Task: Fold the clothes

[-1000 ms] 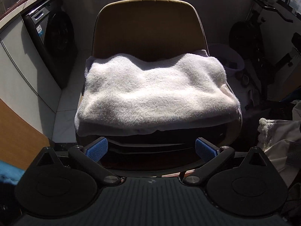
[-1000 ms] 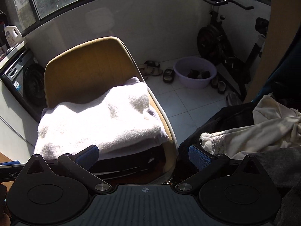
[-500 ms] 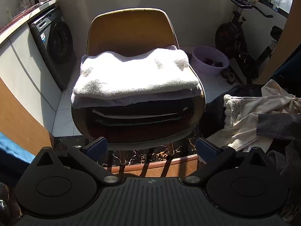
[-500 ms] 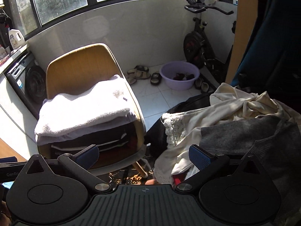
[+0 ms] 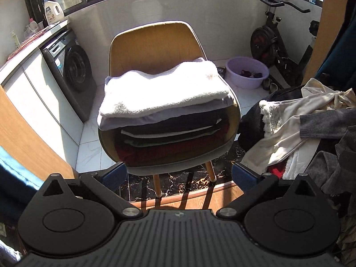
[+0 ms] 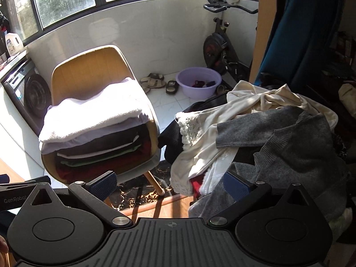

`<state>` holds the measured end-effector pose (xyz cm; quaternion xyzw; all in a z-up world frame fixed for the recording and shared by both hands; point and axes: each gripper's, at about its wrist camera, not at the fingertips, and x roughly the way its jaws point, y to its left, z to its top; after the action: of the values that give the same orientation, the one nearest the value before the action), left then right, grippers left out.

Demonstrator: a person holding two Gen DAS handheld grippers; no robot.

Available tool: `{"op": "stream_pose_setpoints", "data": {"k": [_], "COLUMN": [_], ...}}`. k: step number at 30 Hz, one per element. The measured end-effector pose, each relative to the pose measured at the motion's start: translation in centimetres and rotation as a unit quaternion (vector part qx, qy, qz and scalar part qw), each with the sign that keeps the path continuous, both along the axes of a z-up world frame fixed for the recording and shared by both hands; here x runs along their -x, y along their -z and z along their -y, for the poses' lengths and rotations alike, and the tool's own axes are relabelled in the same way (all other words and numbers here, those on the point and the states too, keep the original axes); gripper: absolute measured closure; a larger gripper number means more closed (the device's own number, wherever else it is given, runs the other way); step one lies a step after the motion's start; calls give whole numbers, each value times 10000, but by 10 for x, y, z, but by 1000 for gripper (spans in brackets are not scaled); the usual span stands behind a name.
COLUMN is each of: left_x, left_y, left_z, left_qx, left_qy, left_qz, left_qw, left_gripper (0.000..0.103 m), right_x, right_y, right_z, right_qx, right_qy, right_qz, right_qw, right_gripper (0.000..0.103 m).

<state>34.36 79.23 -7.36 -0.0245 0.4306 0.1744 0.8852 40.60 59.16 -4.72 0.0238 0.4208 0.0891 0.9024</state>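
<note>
A stack of folded clothes with a white fluffy towel-like piece [image 5: 164, 93] on top rests on a tan chair [image 5: 153, 44]; it also shows in the right wrist view [image 6: 93, 115]. A heap of unfolded clothes lies to the right: a cream garment [image 6: 222, 129] and a grey sweater [image 6: 289, 138], also seen in the left wrist view [image 5: 289, 120]. My left gripper [image 5: 178, 175] is open and empty, held back from the chair. My right gripper [image 6: 170, 184] is open and empty, near the heap's front edge.
A washing machine [image 5: 71, 66] stands at the left under a counter. A purple basin [image 6: 198, 82], slippers [image 6: 153, 81] and an exercise bike [image 6: 220, 44] stand on the tiled floor behind. A wooden sill [image 5: 189, 200] runs below the chair.
Both grippers have pulled back and up from the stack on the chair. The right view has swung right, bringing the unfolded heap into view. Both stay open.
</note>
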Motion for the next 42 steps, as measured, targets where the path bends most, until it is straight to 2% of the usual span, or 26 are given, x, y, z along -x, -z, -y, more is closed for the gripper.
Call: {"op": "stream_pose_setpoints", "data": {"k": [5, 11, 20, 31, 35, 42], "left_x": [21, 44, 81, 109, 116, 125], "left_y": [-10, -11, -7, -6, -6, -9], "left_z": [-5, -23, -36, -20, -13, 1], "left_qx": [92, -78, 21, 356, 416, 290], "left_qy": [483, 535, 800, 1288, 1296, 1112], "left_qz": [271, 139, 46, 3, -21, 26], "left_qw": [9984, 9984, 9968, 9910, 9907, 9934], "left_gripper": [0, 0, 0, 0, 0, 0], "right_x": [29, 67, 134, 194, 205, 211], "right_y": [-2, -7, -8, -12, -14, -15], "right_z": [-1, -28, -49, -29, -20, -4], "right_qx": [45, 226, 302, 341, 344, 252], "right_qy": [161, 217, 526, 1152, 1239, 1196], "right_qz": [41, 68, 58, 26, 47, 87], "right_qw": [9999, 9995, 9981, 9928, 9917, 9925], "right_gripper": [1, 1, 1, 1, 1, 1]}}
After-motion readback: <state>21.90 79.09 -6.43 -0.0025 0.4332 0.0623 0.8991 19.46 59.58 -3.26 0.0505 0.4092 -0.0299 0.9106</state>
